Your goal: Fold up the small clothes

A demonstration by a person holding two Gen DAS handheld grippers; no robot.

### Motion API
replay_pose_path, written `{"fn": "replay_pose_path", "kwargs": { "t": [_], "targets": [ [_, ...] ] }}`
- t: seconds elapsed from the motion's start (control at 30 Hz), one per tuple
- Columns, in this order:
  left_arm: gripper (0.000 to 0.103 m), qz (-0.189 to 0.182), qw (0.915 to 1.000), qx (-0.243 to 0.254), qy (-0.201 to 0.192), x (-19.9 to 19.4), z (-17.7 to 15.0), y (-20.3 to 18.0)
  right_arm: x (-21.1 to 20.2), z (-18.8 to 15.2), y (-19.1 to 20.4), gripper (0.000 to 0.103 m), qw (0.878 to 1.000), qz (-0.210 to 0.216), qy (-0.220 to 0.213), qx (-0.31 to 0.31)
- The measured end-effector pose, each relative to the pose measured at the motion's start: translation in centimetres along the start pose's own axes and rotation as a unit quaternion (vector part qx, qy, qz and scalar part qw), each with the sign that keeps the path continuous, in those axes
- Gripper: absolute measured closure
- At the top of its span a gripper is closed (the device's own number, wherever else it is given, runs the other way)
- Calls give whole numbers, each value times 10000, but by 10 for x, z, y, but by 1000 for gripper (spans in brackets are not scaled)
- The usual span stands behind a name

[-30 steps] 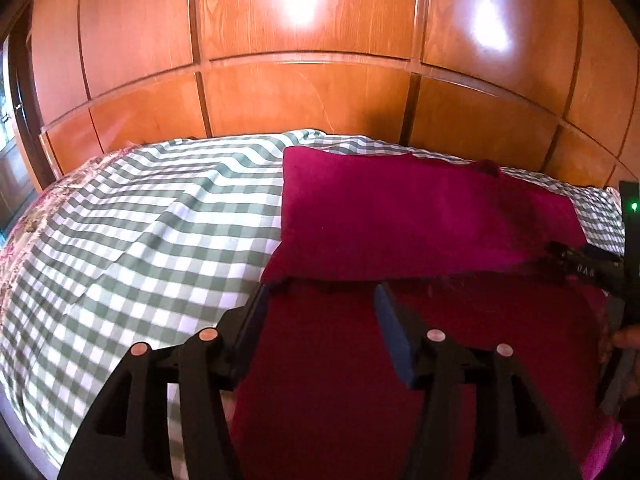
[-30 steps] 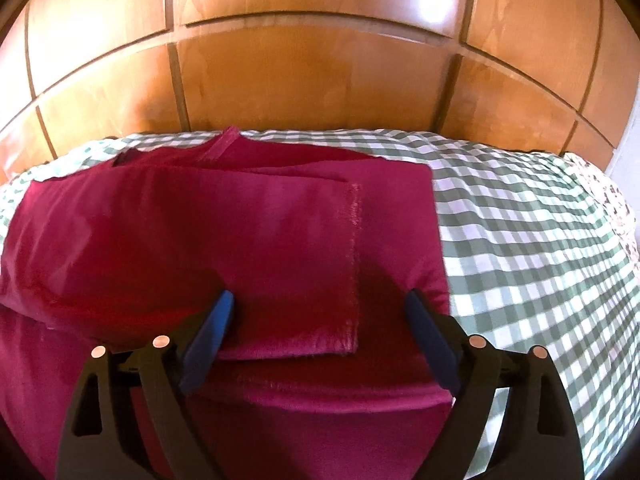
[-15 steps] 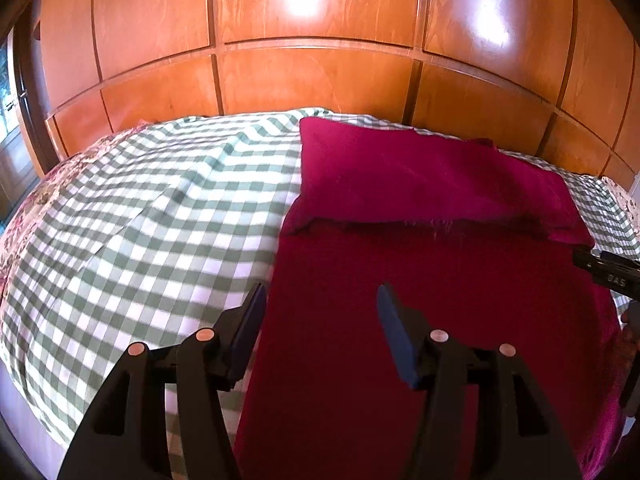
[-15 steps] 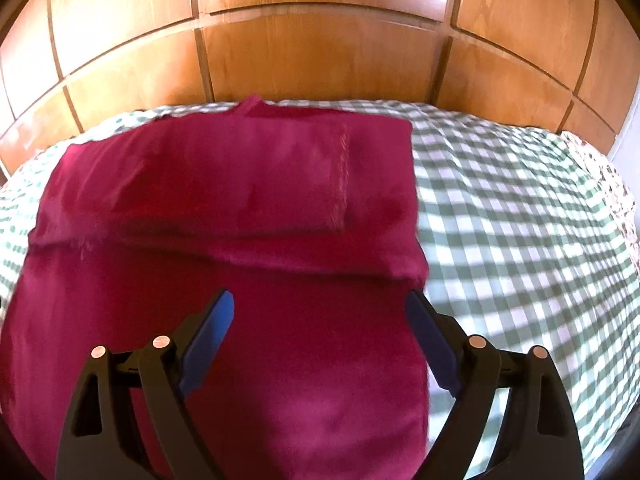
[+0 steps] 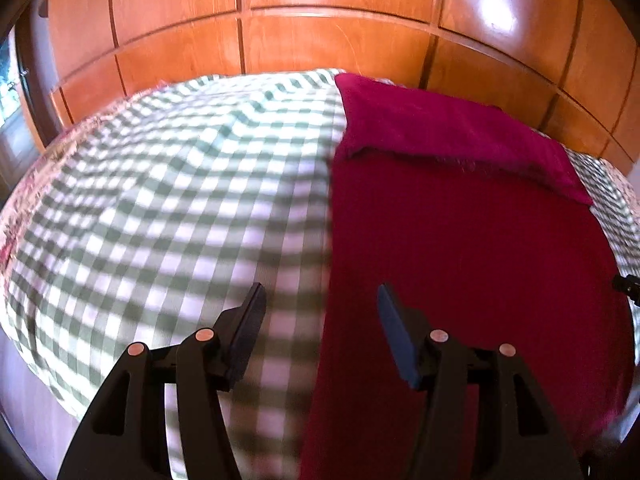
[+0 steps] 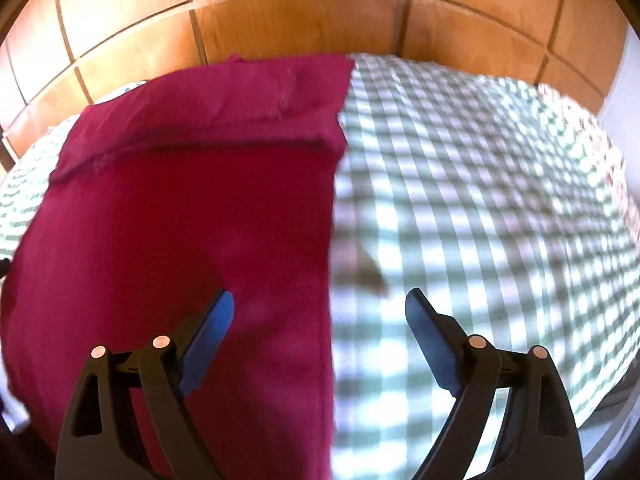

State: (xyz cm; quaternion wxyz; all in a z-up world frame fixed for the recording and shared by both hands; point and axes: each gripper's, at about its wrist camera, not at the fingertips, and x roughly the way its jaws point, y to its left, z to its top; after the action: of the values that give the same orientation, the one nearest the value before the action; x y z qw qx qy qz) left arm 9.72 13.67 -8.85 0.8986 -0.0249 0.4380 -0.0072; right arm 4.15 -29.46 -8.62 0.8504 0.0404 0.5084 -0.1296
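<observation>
Left wrist view: my left claw [image 5: 320,300] is hanging wide open above the bed [image 5: 160,200], holding nothing. Its fingers are straddling the left edge of the cloth [image 5: 460,248]; one finger is over the green check sheet, the other over the red fabric. The cloth is lying flat on the bed, its far end folded back toward me in a band with a frayed hem. Wood panels [image 5: 340,44] are standing behind the bed. A dark bit of the other tool is showing at the right frame edge.

Right wrist view: my right claw [image 6: 320,304] is also gaping fully, gripping nothing. Its fingers are straddling the cloth's [image 6: 180,220] right edge, left finger over red, right finger over the sheet on the bed [image 6: 480,200]. The folded band is lying at the far end, near the panels [image 6: 300,24]. Near parts of both views are blurring, so I cannot tell whether either claw is touching the fabric.
</observation>
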Motion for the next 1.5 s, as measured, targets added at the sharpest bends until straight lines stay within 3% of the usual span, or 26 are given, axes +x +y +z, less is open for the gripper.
{"fn": "replay_pose_path", "kwargs": {
  "t": [0.17, 0.4, 0.47, 0.53, 0.57, 0.77, 0.93, 1.2, 1.27, 1.37, 1.4, 1.43, 1.5],
  "targets": [
    [55, -334, 9986, 298, 267, -14, -31, 3, -26, -47, -13, 26, 9976, 594, 240, 270],
    [63, -719, 9951, 449, 509, -31, -66, 1, -43, -97, -2, 53, 9854, 1374, 928, 373],
    [82, -838, 9941, 412, 553, -31, -72, 1, -38, -99, 4, 63, 9833, 1486, 1003, 302],
    [89, -945, 9930, 410, 571, -33, -70, -1, -34, -95, 8, 89, 9821, 1544, 1041, 276],
    [91, -1038, 9924, 359, 552, -36, -68, 0, -37, -90, 10, 95, 9818, 1611, 985, 230],
    [92, -2017, 9775, -503, 369, -51, -37, 19, -67, -45, 3, 95, 9739, 2184, 214, 579],
    [92, -2473, 9638, -982, 184, -39, 10, 25, -51, -6, -11, 95, 9702, 2221, -84, 966],
    [95, -2140, 9691, -1216, 177, 25, 90, 13, 4, 66, -27, 95, 9719, 1932, -134, 1336],
    [82, -1917, 9701, -1475, 187, 40, 104, 17, 13, 78, -29, 94, 9706, 1957, -137, 1392],
    [61, -1719, 9696, -1740, 23, 45, 112, 31, 16, 89, -34, 63, 9605, 2249, -152, 1630],
    [61, -1664, 9710, -1717, -8, 44, 110, 34, 13, 90, -36, 38, 9586, 2290, -241, 1673],
    [60, -1625, 9724, -1675, -22, 43, 108, 36, 7, 89, -39, 20, 9590, 2238, -352, 1702],
    [60, -1600, 9743, -1586, -5, 42, 98, 44, -6, 82, -45, 19, 9590, 2185, -521, 1729]
  ]
}}
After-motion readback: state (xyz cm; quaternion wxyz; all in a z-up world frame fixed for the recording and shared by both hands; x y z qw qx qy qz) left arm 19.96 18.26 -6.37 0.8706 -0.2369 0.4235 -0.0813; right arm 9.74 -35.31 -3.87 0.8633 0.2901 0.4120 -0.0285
